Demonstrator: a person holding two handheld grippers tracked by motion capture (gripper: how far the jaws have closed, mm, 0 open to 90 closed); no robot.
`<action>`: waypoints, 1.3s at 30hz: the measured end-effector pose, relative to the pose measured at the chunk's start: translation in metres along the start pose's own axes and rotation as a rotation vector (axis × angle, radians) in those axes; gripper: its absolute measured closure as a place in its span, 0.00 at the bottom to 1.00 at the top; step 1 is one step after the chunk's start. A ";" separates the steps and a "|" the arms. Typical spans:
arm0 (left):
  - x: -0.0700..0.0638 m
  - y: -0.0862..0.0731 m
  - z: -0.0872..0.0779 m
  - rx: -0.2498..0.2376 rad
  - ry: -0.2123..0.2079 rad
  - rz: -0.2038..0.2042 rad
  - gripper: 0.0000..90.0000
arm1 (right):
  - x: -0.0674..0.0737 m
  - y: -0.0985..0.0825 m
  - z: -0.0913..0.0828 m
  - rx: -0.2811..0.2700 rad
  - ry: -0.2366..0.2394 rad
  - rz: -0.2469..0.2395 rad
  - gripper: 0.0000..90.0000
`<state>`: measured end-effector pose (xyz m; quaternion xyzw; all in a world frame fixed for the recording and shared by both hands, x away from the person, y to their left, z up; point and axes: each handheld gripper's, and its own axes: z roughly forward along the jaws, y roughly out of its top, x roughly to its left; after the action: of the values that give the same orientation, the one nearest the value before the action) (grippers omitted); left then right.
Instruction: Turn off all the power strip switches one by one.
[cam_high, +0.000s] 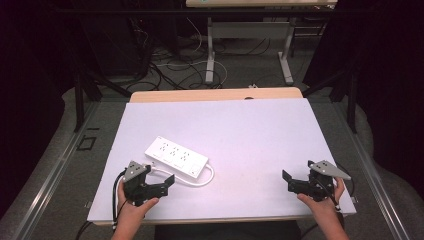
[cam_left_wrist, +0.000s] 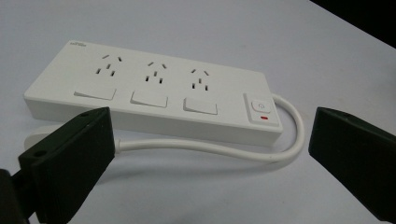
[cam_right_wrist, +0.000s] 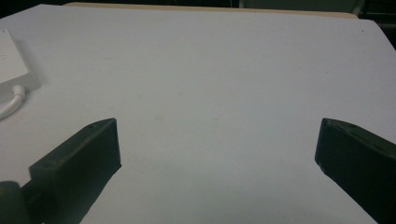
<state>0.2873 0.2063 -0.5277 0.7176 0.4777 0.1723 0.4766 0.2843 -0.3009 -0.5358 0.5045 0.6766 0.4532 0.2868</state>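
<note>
Both tongs gape wide and empty, left gripper (cam_high: 159, 183) lining up on the power strip (cam_high: 176, 157) just ahead, its cord (cam_left_wrist: 201, 148) nearest, right gripper (cam_high: 294, 183) idle well off to the side.

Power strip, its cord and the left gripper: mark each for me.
power strip (cam_left_wrist: 154, 88), left gripper view, top face by the middle socket.
cord (cam_left_wrist: 201, 148), left gripper view, straight run in front of the strip.
left gripper (cam_high: 159, 182), high view, between its open jaws.

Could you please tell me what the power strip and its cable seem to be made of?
The power strip looks like hard white plastic, smooth and slightly glossy, with moulded socket slots and crisp edges. Its cable appears rubbery or soft plastic: white, matte, bending in a smooth loop.
</note>
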 end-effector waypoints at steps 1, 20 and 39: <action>0.000 0.000 0.000 -0.001 -0.002 0.000 0.00 | 0.000 0.000 0.000 0.003 -0.003 -0.020 0.00; -0.014 0.012 0.004 -0.012 0.002 0.026 0.05 | 0.014 -0.002 -0.001 0.047 0.024 -0.056 0.00; -0.034 0.041 0.023 0.013 -0.015 0.049 0.35 | 0.019 -0.005 0.008 0.085 0.075 -0.055 0.01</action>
<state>0.3088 0.1617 -0.4972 0.7336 0.4574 0.1755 0.4709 0.2825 -0.2804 -0.5419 0.4800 0.7192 0.4345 0.2521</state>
